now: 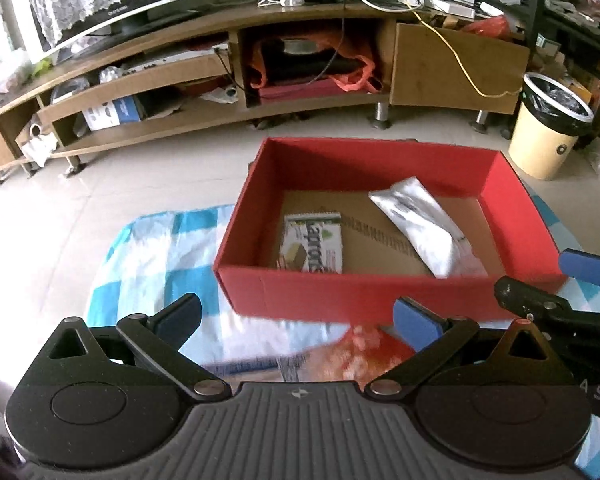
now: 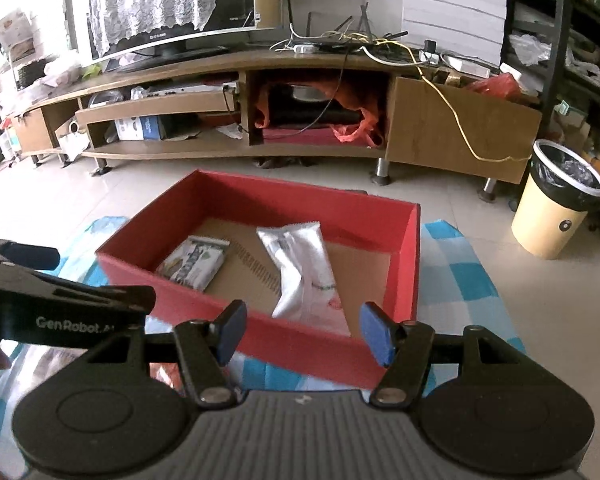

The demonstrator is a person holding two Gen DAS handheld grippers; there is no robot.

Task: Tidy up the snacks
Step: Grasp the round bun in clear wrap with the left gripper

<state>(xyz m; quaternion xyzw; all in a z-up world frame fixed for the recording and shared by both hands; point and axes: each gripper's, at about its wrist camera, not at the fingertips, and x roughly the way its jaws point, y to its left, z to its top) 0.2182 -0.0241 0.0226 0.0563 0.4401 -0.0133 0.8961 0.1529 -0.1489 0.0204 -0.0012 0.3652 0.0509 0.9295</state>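
Blurred just under the left gripper (image 1: pixel 298 320), an orange-red snack packet (image 1: pixel 356 354) lies on the blue-checked cloth (image 1: pixel 156 252), on the near side of the red box (image 1: pixel 380 298); its exact shape cannot be made out. Both grippers have their jaws spread wide and empty, the right gripper (image 2: pixel 302 330) hovering over the near wall of the box. Inside the box lie a green-and-white wafer pack (image 1: pixel 312 246) toward the left and a silver pouch (image 1: pixel 418 226) beside it to the right. Two snacks seem stowed, so the step in hand looks like collecting the remaining packet. Next, the left jaws probably need to descend, close across it, and lift it over the near wall.
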